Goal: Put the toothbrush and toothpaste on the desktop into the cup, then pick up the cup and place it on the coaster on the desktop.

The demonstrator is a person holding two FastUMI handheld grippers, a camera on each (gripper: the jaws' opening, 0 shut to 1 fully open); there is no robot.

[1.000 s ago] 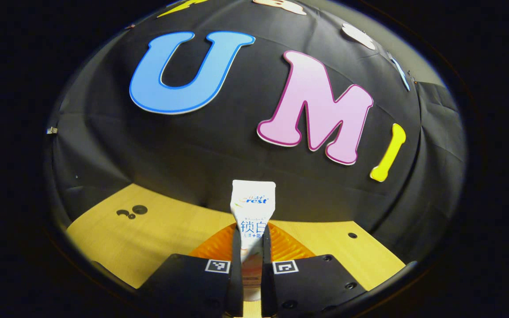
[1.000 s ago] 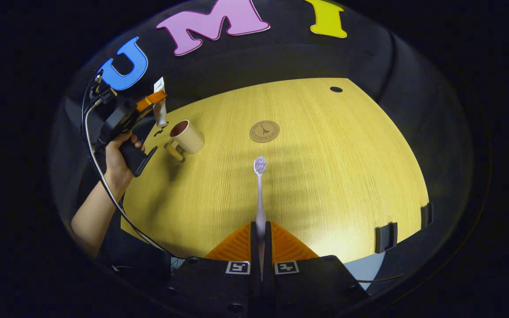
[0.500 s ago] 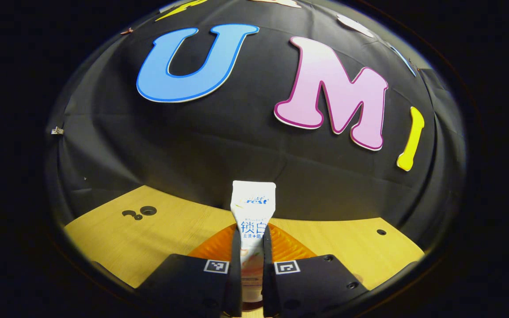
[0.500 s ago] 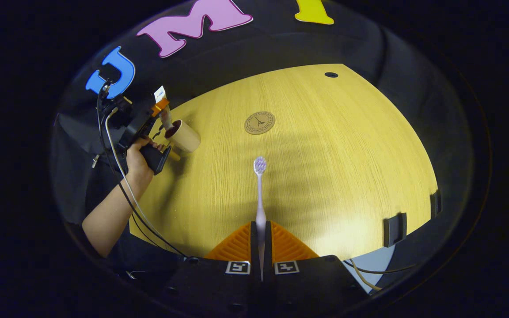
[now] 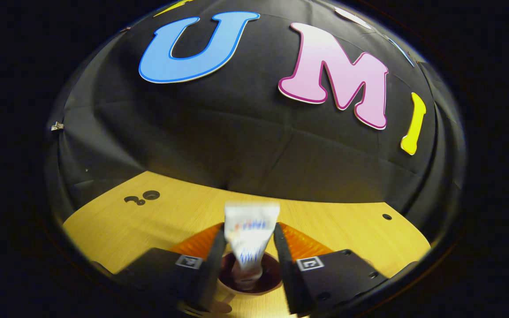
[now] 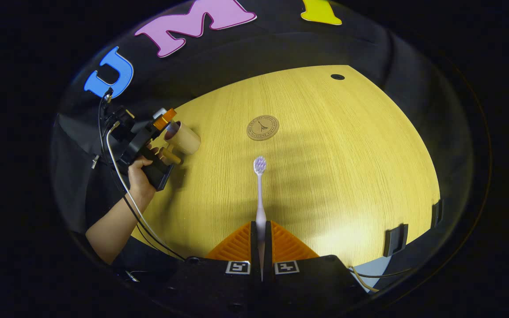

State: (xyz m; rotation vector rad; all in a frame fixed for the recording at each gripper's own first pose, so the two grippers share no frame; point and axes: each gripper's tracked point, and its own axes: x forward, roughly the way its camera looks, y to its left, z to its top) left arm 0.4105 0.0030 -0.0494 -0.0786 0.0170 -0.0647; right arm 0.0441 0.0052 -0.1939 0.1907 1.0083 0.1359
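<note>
- With its fingers spread apart, the left gripper [image 5: 245, 260] lets the tube [image 5: 250, 238] stand with its lower end inside the cup [image 5: 246, 282]: toothpaste step looks nearly done.
- Right gripper [image 6: 261, 234] pinches the brush [image 6: 260, 194], right of the cup.
- Next: carry brush to cup mouth.
- Coaster [image 6: 263, 127] lies bare, right of the cup.

We note: toothpaste [image 5: 249, 238] motion-blurred, lower end sunk in cup [image 5: 254, 287]; toothbrush [image 6: 260, 194] handle hidden between right tongs [image 6: 261, 247].
</note>
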